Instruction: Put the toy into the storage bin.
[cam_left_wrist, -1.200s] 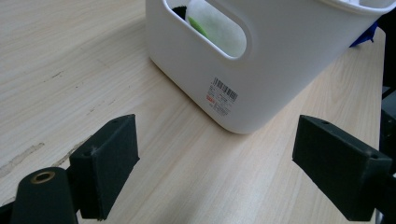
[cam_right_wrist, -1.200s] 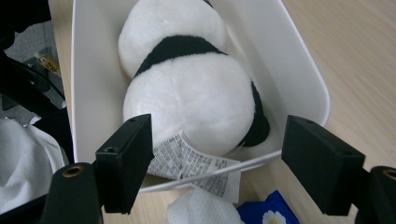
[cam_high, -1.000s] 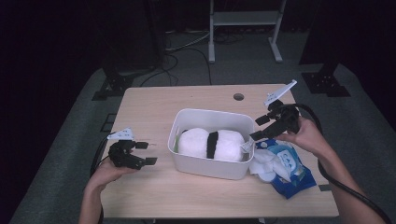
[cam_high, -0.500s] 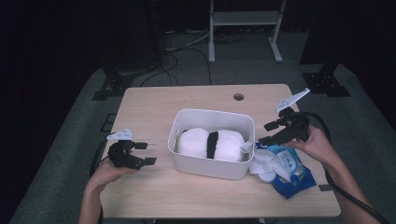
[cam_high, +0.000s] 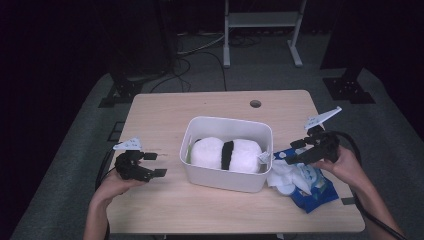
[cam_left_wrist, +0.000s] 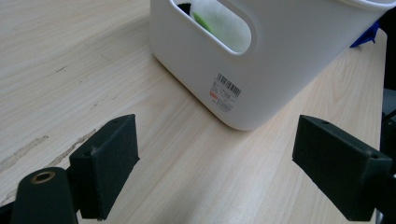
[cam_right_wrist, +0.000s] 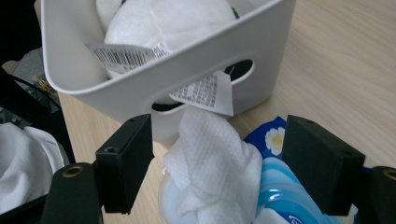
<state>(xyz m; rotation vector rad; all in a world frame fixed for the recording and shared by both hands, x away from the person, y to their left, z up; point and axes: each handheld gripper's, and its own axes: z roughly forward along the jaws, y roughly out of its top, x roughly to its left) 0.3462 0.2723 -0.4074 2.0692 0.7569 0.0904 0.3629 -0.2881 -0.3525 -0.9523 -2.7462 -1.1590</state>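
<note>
Right gripper (cam_right_wrist: 217, 163) stands wide open and empty, jaws bracketing the white wipe (cam_right_wrist: 212, 163) that rises from the blue wipes pack (cam_high: 312, 187), evidently positioned to pinch a sheet. The pack lies at four o'clock on the table (cam_high: 165, 112), touching the white bin (cam_high: 227, 152), which keeps the plush toy (cam_high: 227, 152) contained. Left gripper (cam_high: 150, 165), also wide and empty, rests at nine o'clock of the bin, apparently idle.

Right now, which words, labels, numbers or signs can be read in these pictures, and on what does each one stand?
No text can be read.
Sticker on the white bin: barcode and print, too small.
Fabric tags on the plush toy: barcode and fine print, blurred.
Blue wipes pack: flower picture, lettering blurred.
</note>
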